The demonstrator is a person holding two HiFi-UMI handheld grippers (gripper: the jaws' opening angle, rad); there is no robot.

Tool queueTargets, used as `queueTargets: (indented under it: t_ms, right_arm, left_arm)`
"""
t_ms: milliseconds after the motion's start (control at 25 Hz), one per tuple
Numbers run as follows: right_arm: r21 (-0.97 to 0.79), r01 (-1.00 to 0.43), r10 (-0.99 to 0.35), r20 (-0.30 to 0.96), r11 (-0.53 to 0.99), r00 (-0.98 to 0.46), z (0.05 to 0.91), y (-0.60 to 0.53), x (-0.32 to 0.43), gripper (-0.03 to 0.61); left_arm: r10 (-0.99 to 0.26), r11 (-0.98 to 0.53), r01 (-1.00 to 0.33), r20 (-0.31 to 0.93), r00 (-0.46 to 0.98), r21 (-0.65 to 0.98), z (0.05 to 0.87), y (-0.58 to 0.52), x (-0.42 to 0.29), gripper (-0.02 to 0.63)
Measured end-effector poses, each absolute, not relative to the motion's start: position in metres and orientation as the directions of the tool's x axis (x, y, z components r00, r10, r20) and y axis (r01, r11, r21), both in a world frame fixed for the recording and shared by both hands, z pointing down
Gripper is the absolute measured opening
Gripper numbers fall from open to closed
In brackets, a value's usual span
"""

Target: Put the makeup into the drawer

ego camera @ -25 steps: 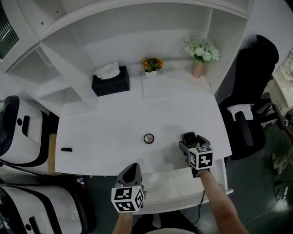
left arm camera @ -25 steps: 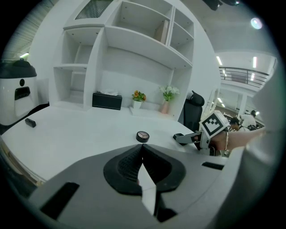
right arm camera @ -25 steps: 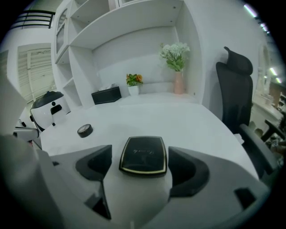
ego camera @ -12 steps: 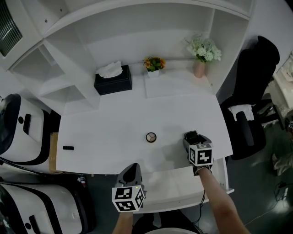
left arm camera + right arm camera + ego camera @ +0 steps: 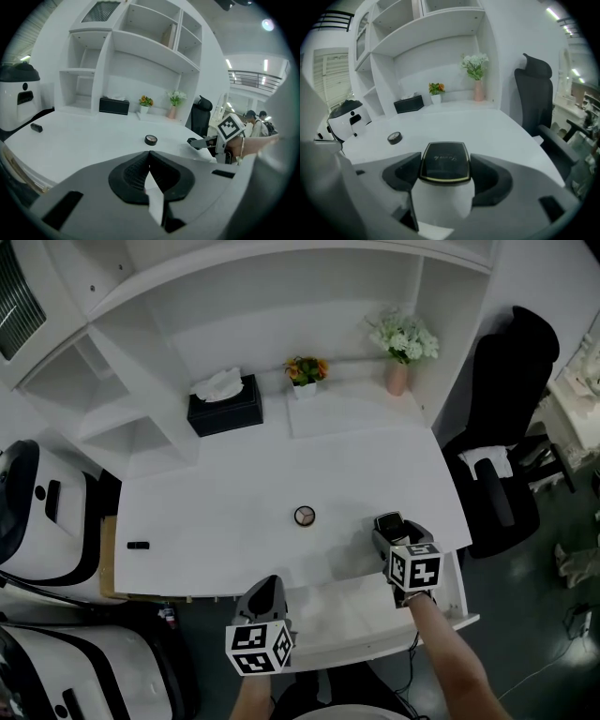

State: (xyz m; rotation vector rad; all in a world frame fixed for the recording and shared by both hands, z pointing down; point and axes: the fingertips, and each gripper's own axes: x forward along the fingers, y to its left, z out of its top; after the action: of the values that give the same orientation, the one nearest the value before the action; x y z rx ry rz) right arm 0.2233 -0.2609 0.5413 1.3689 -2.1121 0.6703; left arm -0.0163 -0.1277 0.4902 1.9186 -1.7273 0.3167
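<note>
A black compact [image 5: 443,159] with a gold rim sits between the pads of my right gripper [image 5: 445,169], whose jaws have just been closing onto it. In the head view that compact [image 5: 388,522] hangs over the desk's front right part, just behind the open white drawer [image 5: 349,607]. A small round black makeup pot [image 5: 305,516] lies on the desk to its left, also visible in the left gripper view [image 5: 150,139]. My left gripper [image 5: 266,587] is shut and holds nothing, at the drawer's left front.
A black tissue box [image 5: 225,407], a small flower pot [image 5: 307,371] and a pink vase [image 5: 397,377] stand at the back of the desk. A small black object [image 5: 137,546] lies at the left edge. A black chair [image 5: 502,427] is at the right.
The right gripper with the compact has drawn slightly toward the desk's front edge. The left gripper has stayed where it was.
</note>
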Motion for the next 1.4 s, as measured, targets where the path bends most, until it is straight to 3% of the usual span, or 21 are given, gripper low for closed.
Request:
queueTargets:
  t_ms: [720, 1400]
  right_arm:
    - [-0.152, -0.964, -0.708, 0.656, 0.216, -0.262, 0.522, -0.141, 0.287, 0.33]
    - [-0.084, -0.974, -0.572, 0.797, 0.211, -0.193, 0.611, -0.134, 0.308, 0.33]
  left_arm:
    - [-0.818, -0.219, -0.943, 0.48, 0.318, 0.251, 0.488, -0.102, 0.031, 0.003]
    - [-0.803, -0.195, -0.952, 0.518, 0.294, 0.237, 0.501, -0.089, 0.026, 0.003]
